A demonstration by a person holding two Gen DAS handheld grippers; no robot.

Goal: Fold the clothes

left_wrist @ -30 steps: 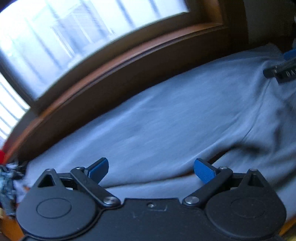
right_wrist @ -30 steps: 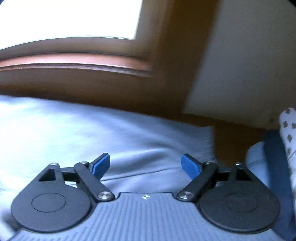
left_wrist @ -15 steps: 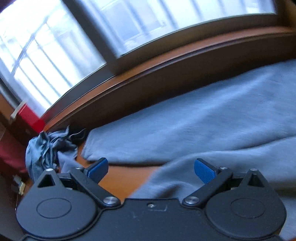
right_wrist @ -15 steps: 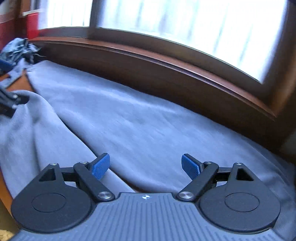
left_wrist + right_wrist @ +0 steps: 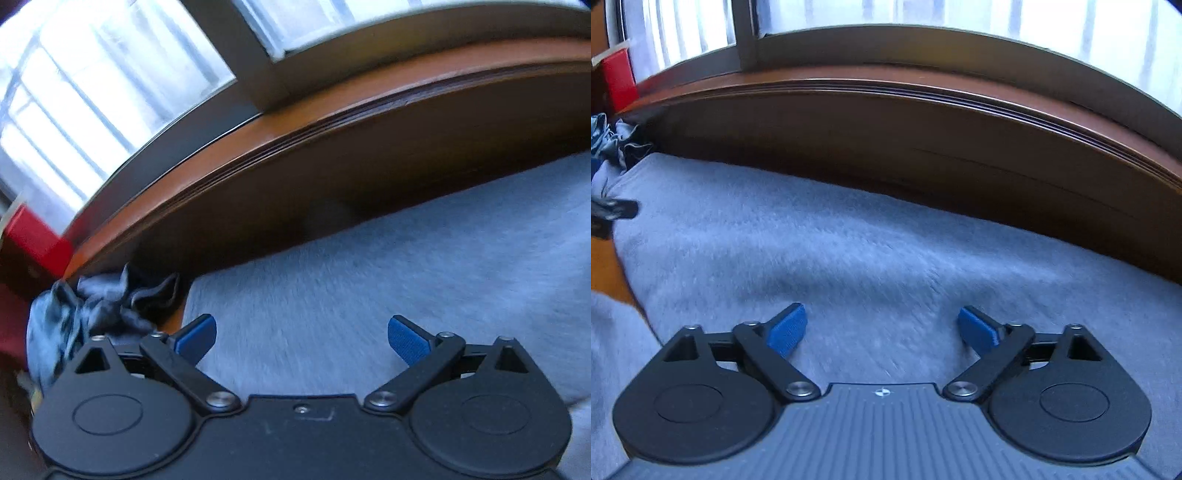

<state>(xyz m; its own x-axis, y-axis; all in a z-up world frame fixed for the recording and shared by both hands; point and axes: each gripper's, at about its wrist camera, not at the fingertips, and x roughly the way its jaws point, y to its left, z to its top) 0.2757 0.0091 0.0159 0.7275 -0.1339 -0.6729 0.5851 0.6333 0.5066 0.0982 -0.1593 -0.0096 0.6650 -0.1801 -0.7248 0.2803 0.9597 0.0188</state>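
A grey fleecy garment (image 5: 871, 258) lies spread over a wooden table (image 5: 605, 266), its far edge close under the dark wooden window sill (image 5: 923, 122). Both views look across it from the near side. The left gripper (image 5: 301, 338) hangs over the garment's left end with its blue fingers (image 5: 195, 338) spread wide and nothing between them. The right gripper (image 5: 881, 328) hovers further right over the middle of the cloth, likewise spread and empty. In the right view a dark tip of the left tool shows at the far left edge of the cloth.

Beyond the garment's left end sits a crumpled dark garment (image 5: 99, 306), and behind that a red box (image 5: 31, 236) by the window; bare table shows in the narrow gap between the two garments.

The cloth looks soft, thick and brushed, so it should be light, limp and not slippery; it will drape and sag rather than hold a shape, and a thick layer should fill the pads well. The best hold is probably at an edge or corner, such as the left-hand hem just ahead of the left gripper, pinching only the layers meant to move. A grab in the flat middle would likely bunch the fabric and spoil the fold
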